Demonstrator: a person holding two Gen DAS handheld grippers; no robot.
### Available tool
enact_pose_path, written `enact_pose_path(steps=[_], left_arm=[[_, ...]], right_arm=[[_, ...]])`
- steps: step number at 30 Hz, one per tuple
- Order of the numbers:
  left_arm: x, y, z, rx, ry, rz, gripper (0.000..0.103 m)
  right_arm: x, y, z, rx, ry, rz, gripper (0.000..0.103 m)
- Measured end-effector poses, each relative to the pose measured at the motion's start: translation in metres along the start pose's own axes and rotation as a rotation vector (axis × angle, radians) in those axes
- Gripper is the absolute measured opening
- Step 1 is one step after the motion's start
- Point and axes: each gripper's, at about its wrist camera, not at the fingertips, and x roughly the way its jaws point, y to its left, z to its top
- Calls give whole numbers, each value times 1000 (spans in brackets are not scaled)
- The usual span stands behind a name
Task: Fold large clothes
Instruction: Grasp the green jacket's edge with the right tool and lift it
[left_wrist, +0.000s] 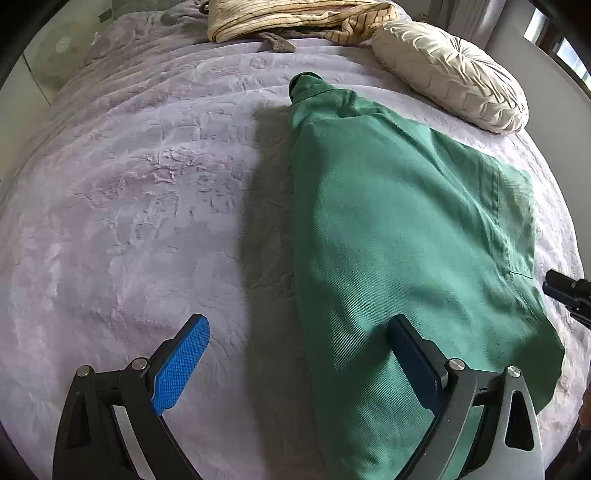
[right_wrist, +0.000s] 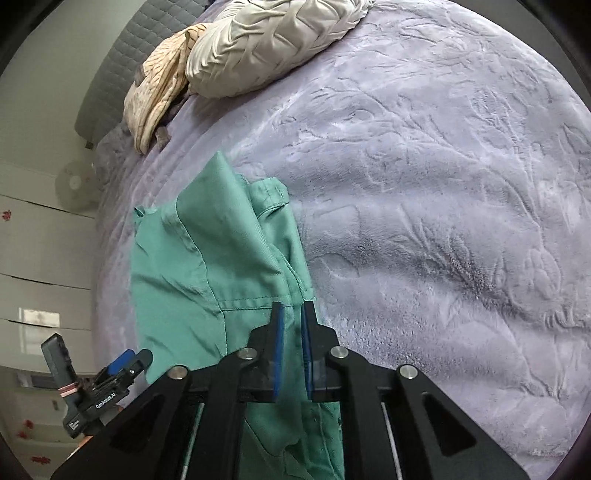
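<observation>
A green cotton-twill garment (left_wrist: 399, 236) is shown lying on a lilac embossed plush bedspread (left_wrist: 129, 221), folded lengthwise into a long shape that narrows away from the tongs. The left tongs (left_wrist: 299, 354) are held wide open: the left-hand blue textured pad (left_wrist: 181, 365) is seen above bare bedspread, while the other pad is seen over the garment's near end, its contact with the cloth being indeterminable. The right tongs (right_wrist: 291, 347) are nearly closed, a fold of the garment's edge (right_wrist: 291, 295) being gripped between the blue pads. A cream pleated round cushion (left_wrist: 450, 74) is placed well beyond the garment, to its right in the left wrist view, and a beige striped crumpled cloth (left_wrist: 295, 16) is seen beside the cushion.
</observation>
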Motion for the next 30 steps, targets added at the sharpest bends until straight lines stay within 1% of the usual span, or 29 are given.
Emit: enact_pose_path(steps=[1,2,6,9,10,11,13,16,18,21,23,24,26,27,29,30], left_arm=[[0,0,0,-2,0,2,98],[0,0,-1,-5,0,0,98],[2,5,0,-28,19,-27,98],[3,13,2,-67,53,-97,98],[3,18,2,-86,61,-142,98],[2,21,1,-101,65,-168,98],[3,27,0,-122,72,-193,98],[3,29,0,-125,69,-193,98],[3,30,-1,-126,68,-199,97],[2,31,0,-132,75,-225,98],[2,34,0,-138,79,-250,98],[1,38,0,-143,82,-268,98],[1,46,-1,-163,102,-353,98],[4,49,-1,-168,119,-399,98],[12,50,-2,-171,172,-496,98],[15,50,-2,-173,192,-527,98]], right_arm=[[-1,0,0,5,-5,3,52],[-1,-1,0,8,-10,10,65],[7,5,6,14,-1,58,66],[10,4,10,23,6,91,66],[11,3,12,31,4,106,66],[12,2,15,40,1,121,66],[16,-1,21,67,-8,158,66],[24,0,33,90,-20,190,66],[35,2,41,97,-13,177,66],[52,-2,50,125,5,83,65],[55,-12,53,173,3,100,65],[54,-17,53,202,1,136,65],[50,-21,54,201,4,189,65],[48,-22,54,179,19,231,65],[48,-22,55,145,61,284,66],[52,-23,55,131,101,313,66]])
